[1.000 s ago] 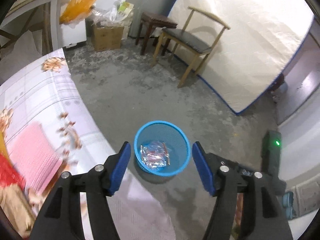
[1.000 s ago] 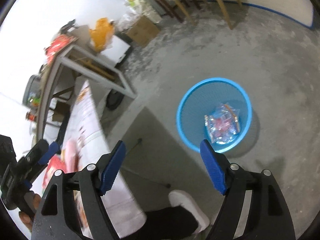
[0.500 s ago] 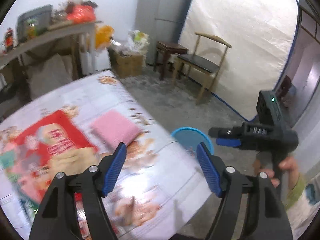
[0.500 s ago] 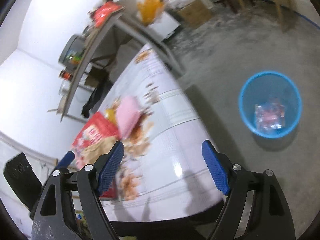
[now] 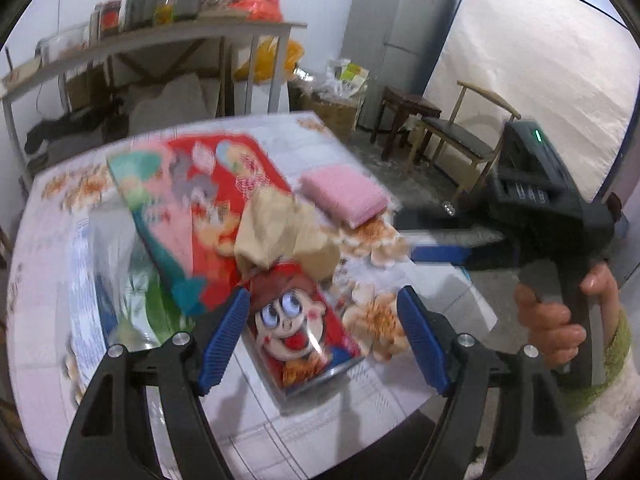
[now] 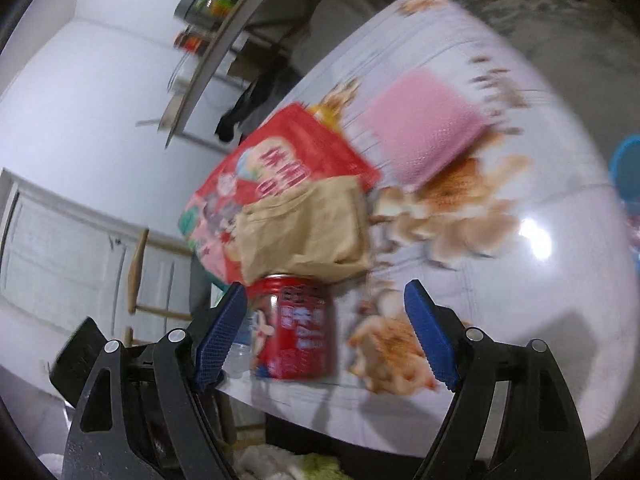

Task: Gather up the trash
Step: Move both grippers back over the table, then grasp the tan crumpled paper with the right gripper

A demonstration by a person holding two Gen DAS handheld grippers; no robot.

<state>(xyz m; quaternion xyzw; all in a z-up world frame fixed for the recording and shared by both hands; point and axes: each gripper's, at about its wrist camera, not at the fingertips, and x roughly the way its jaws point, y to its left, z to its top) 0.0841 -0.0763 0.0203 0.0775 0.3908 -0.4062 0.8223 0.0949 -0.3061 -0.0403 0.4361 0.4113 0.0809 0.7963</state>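
Above the worktop [image 5: 280, 432], both grippers are arriving from the blue bin [image 6: 628, 168], left gripper [image 5: 322, 342] fingers just spreading empty around the red can [image 5: 300, 332], right gripper [image 6: 326, 338] likewise spread empty, indicating the next pickup.

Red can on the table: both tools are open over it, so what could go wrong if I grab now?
1. The red can lies on its side, off-centre and near the left tool's left finger; closing may roll it.
2. The brown paper bag touches the can's top, so it may drag along.
3. The right tool frames the same can; the two could collide.
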